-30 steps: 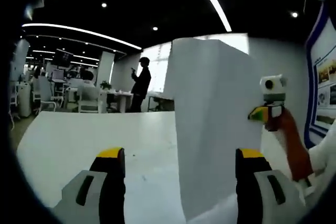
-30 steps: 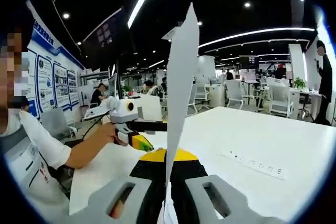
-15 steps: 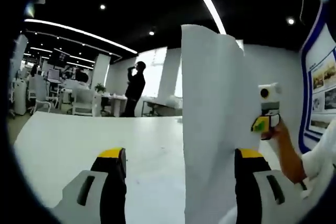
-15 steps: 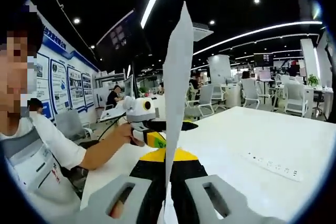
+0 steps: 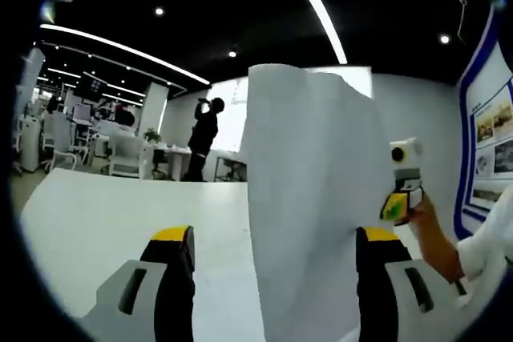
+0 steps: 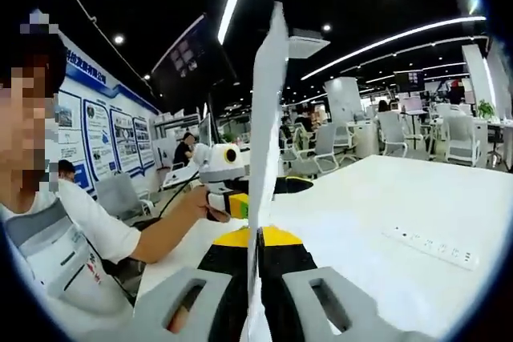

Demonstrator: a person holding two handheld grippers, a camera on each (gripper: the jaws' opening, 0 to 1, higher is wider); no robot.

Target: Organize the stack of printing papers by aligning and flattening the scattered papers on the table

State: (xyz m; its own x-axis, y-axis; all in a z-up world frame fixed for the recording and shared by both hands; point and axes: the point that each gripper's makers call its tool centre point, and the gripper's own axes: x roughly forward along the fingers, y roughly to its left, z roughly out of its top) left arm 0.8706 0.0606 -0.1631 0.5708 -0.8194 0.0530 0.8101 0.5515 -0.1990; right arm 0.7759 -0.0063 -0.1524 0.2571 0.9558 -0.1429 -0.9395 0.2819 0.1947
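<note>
Right tool (image 6: 255, 250) is clamped on the upright white paper sheets (image 6: 266, 118) above the white bench (image 6: 385, 206); left tool (image 5: 272, 238) gapes wide near them.

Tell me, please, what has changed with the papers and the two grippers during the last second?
Little changed. The paper stack stays upright, clamped edge-on in the right gripper; only its top edge looks squarer. The left gripper remains open beside it, gripping nothing. The table is unchanged.

black ceiling, strip lights (image 5: 314, 7) | office chairs (image 6: 394, 133) | poster wall (image 6: 104, 143)
</note>
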